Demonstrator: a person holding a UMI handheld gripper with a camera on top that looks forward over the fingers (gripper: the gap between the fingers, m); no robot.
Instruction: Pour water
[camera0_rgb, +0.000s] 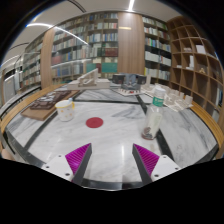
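The gripper (113, 160) hangs wide and empty over the table's (120, 128) near edge, while the bottle (152, 118) toward its right edge looks light, slippery, best grasped mid-body.

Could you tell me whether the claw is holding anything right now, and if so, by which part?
Nothing is held: the claw is open, with only bare table between its fingers.
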